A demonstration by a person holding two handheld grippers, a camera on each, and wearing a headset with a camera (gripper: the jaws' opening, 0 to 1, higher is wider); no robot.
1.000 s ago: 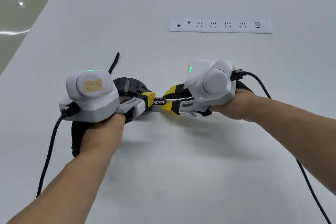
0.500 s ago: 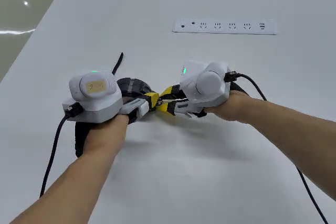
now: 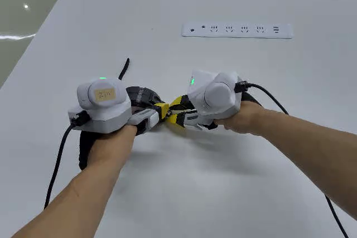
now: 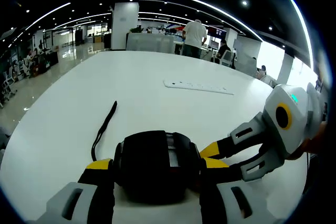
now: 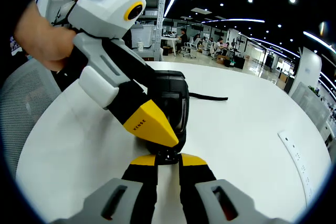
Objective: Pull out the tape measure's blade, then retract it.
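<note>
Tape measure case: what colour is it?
The tape measure case is black, clearest in the left gripper view.

One black tape measure (image 3: 139,94) with one strap (image 3: 122,68), two grippers, the left gripper (image 4: 157,165) and the right gripper (image 5: 168,160), one power strip (image 3: 237,30) far right, two black cables (image 3: 58,154), one white table (image 3: 195,193).
</note>
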